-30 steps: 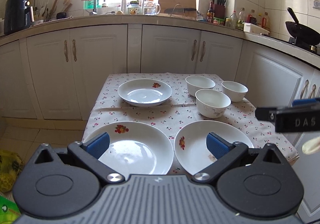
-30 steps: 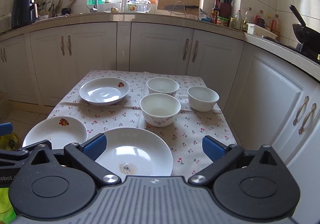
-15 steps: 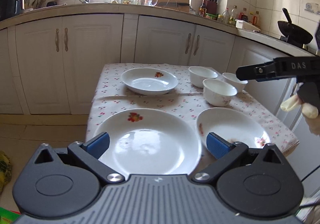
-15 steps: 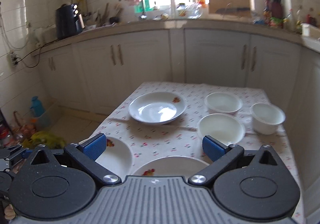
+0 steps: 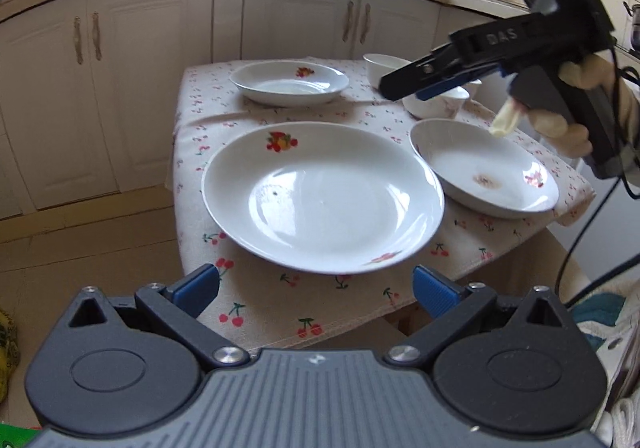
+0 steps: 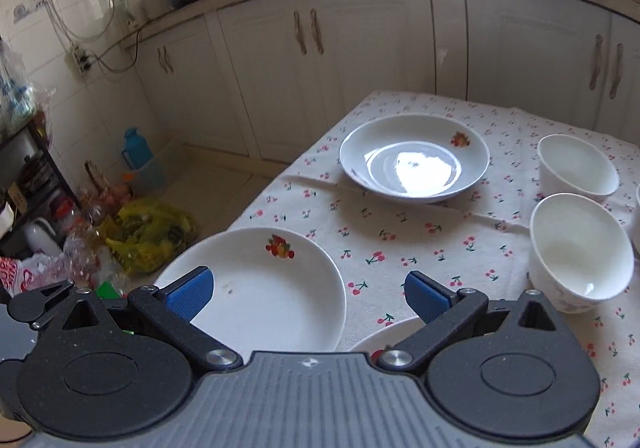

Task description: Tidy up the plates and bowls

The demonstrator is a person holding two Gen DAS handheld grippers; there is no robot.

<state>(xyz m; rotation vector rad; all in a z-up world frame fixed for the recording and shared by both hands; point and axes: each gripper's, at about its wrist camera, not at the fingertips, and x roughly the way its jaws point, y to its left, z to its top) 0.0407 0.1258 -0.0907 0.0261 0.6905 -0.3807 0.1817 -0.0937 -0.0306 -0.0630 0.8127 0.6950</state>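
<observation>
Both grippers are spread wide and hold nothing: the left gripper (image 5: 316, 286) hangs just short of the near rim of the large white glazed plate with a fruit motif (image 5: 320, 195), while the right gripper (image 6: 306, 292) hovers above the cherry-print tablecloth (image 6: 400, 232) with that same plate ahead and to its left. I judge this the approach before the first pick. Next, the left gripper should slide a finger under the rim and close, then carry the plate toward the second white plate (image 5: 484, 167) to its right.
</observation>
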